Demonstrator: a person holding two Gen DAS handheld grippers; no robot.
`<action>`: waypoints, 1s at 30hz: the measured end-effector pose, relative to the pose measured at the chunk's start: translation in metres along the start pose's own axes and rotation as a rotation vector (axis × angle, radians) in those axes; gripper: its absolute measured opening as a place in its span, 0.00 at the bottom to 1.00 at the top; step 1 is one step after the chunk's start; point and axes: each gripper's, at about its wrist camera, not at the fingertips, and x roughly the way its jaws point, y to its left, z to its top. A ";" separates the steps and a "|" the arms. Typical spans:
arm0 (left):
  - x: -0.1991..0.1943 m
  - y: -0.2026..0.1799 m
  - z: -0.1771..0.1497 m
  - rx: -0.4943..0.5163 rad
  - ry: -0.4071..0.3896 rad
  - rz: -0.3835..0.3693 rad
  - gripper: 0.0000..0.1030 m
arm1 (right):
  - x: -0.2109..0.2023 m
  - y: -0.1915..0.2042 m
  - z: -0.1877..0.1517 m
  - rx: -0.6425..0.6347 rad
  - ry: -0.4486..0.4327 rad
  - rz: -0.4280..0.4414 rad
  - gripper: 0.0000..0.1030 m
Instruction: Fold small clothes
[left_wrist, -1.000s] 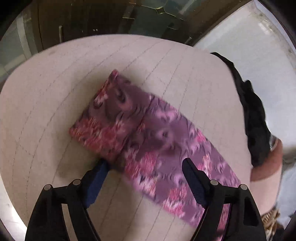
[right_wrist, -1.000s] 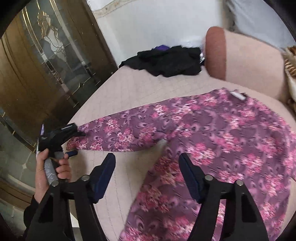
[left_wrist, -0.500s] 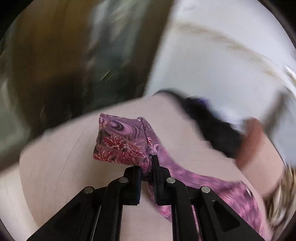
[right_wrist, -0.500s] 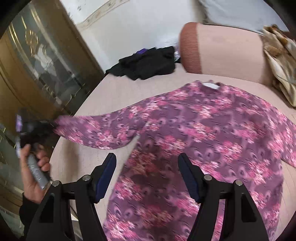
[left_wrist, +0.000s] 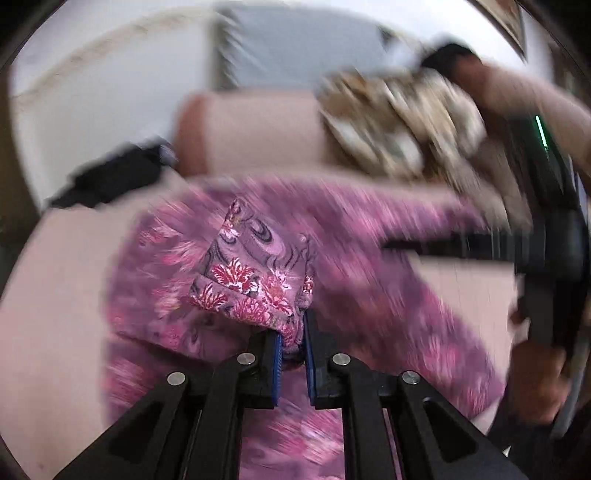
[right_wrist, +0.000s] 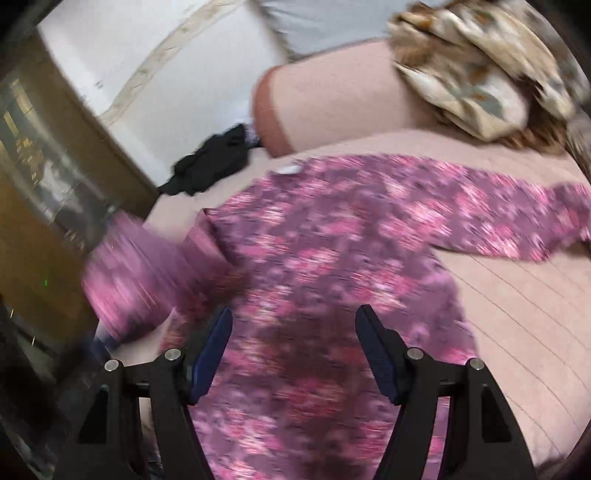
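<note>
A purple floral long-sleeved top lies spread on a pink quilted bed. My left gripper is shut on the cuff end of its left sleeve and holds it lifted over the body of the top. In the right wrist view the carried sleeve is a blur at the left. My right gripper is open and empty, hovering above the lower body of the top. The other sleeve lies stretched out to the right.
A black garment lies at the bed's far corner. A pink bolster and a brown patterned cloth sit at the head. A wooden glass door stands left of the bed. The right hand and its gripper show in the left view.
My left gripper closed on the sleeve cuff and swung it from the outstretched side in over the top's body. My right gripper stayed open, shifting over the lower body of the top.
</note>
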 end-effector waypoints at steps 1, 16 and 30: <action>0.008 -0.013 -0.009 0.042 0.032 0.008 0.09 | 0.005 -0.014 -0.003 0.034 0.014 0.014 0.67; 0.008 -0.084 -0.049 0.373 0.131 -0.125 0.42 | 0.049 -0.050 -0.011 0.157 0.166 0.272 0.67; -0.014 0.099 -0.016 -0.444 0.076 -0.020 0.71 | 0.035 0.003 -0.049 -0.118 0.332 -0.076 0.05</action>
